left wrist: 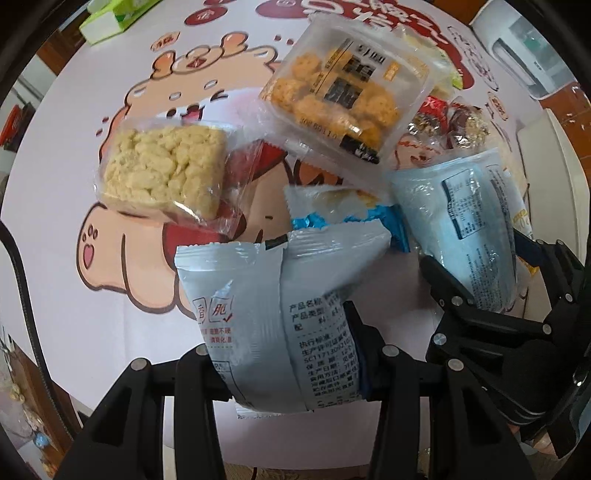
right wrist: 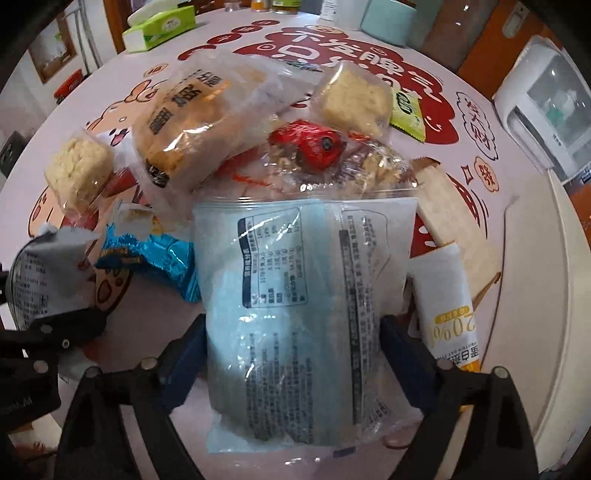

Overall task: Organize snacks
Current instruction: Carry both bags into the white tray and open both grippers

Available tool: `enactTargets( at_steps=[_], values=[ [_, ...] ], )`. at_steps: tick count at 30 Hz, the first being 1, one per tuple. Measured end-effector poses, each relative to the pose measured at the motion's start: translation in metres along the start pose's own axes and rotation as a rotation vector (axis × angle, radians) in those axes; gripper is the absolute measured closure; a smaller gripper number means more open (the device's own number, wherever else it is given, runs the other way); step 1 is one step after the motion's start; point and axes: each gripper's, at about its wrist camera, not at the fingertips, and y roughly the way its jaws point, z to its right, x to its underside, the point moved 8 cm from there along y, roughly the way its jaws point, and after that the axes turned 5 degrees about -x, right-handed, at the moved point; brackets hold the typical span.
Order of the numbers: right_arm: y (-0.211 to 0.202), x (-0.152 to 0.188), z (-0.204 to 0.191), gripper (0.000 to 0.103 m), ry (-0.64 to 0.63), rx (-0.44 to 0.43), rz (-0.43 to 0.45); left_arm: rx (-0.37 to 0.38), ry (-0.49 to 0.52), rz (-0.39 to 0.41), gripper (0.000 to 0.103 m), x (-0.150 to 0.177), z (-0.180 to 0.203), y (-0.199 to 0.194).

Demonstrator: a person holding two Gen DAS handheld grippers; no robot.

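My left gripper is shut on a grey-white snack packet with printed text, held above the table; the packet also shows at the left of the right wrist view. My right gripper is shut on a pale blue snack bag, which also shows at the right of the left wrist view. On the table lie a puffed rice cake in clear wrap, a tray pack of orange biscuits, a blue foil packet and a red wrapped sweet.
The round table has a pink cartoon cover. A green tissue box stands at the far edge. A white appliance stands at the right. A white-yellow bar and a brown bar lie at the right.
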Motion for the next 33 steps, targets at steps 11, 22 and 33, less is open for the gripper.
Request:
enactTargets(
  at_steps=[11, 22, 33],
  values=[
    [-0.046, -0.004, 0.004, 0.042, 0.158, -0.061, 0.063, 0.032, 0.121, 0.136, 0.059, -0.029, 0.003, -0.063],
    [-0.133, -0.009, 0.031, 0.042, 0.371, -0.105, 0.269, 0.138, 0.292, 0.316, 0.059, -0.065, 0.037, -0.138],
    [-0.231, 0.009, 0.075, 0.042, 0.495, -0.064, 0.508, 0.229, 0.422, 0.453, 0.059, -0.071, 0.101, -0.205]
  ],
)
